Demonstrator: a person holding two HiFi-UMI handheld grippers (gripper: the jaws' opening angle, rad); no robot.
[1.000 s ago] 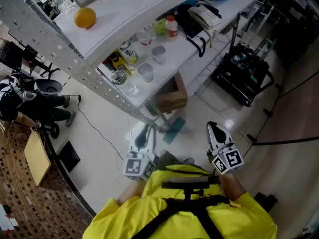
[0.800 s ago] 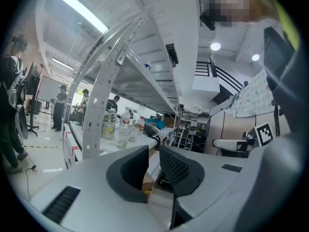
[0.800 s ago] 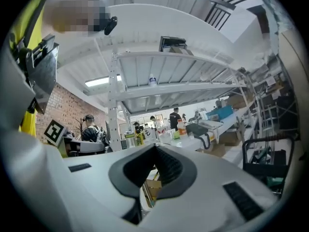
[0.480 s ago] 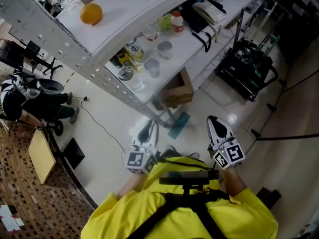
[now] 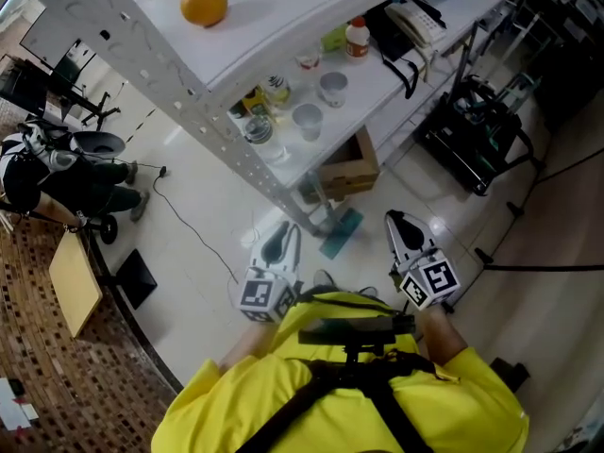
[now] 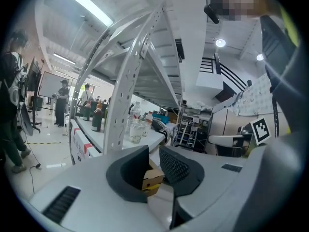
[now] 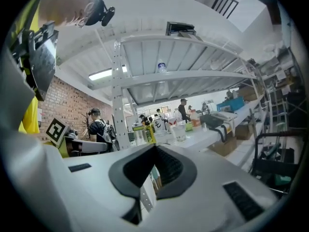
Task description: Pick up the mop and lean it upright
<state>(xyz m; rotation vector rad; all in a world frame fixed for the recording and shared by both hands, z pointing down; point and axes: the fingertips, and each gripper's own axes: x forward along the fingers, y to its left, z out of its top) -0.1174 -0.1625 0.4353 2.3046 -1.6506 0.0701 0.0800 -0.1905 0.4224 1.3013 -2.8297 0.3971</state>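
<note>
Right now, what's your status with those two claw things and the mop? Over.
Left gripper slightly open, empty; right gripper shut, empty. Mop head on floor, untouched. Cardboard box and shelf leg crowd it.

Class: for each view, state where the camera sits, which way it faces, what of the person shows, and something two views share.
Head view: on the head, facing steeply down at floor and shelf rack; yellow shirt, left gripper, right gripper show.
Left gripper view: on that gripper, facing along slightly parted, empty jaws toward the rack; shirt at right.
Right gripper view: on that gripper, facing along shut jaws toward the rack; shirt at left.
Shared: cardboard box, in head and left gripper views.
</note>
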